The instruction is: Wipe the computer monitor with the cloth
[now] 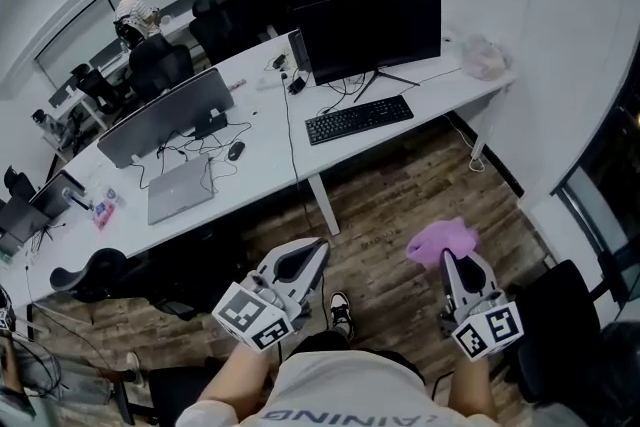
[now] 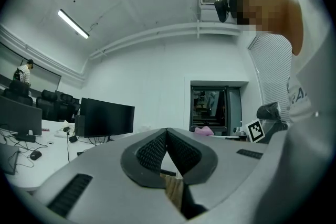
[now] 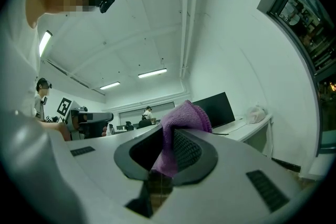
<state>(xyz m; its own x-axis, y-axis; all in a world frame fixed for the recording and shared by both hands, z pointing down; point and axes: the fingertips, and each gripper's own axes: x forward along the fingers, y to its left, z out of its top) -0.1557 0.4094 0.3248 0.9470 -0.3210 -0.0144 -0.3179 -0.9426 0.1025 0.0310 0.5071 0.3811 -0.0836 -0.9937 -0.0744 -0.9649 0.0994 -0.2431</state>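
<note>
A dark computer monitor (image 1: 368, 33) stands on the white desk (image 1: 262, 165) ahead, with a black keyboard (image 1: 358, 119) in front of it. It also shows small in the left gripper view as the monitor (image 2: 106, 119) and in the right gripper view as the monitor (image 3: 214, 109). My right gripper (image 1: 446, 255) is shut on a purple cloth (image 1: 442, 240), which bunches above the jaws as the cloth (image 3: 180, 122). My left gripper (image 1: 322, 246) is shut with nothing in it, its jaws meeting at a point. Both grippers hang over the wooden floor, well short of the desk.
A second monitor (image 1: 165, 115), a closed laptop (image 1: 180, 187) and a mouse (image 1: 235, 150) sit on the desk's left part. A bagged item (image 1: 486, 57) lies at the desk's right end. Black chairs (image 1: 160, 65) stand behind. A person (image 1: 134, 11) is far back.
</note>
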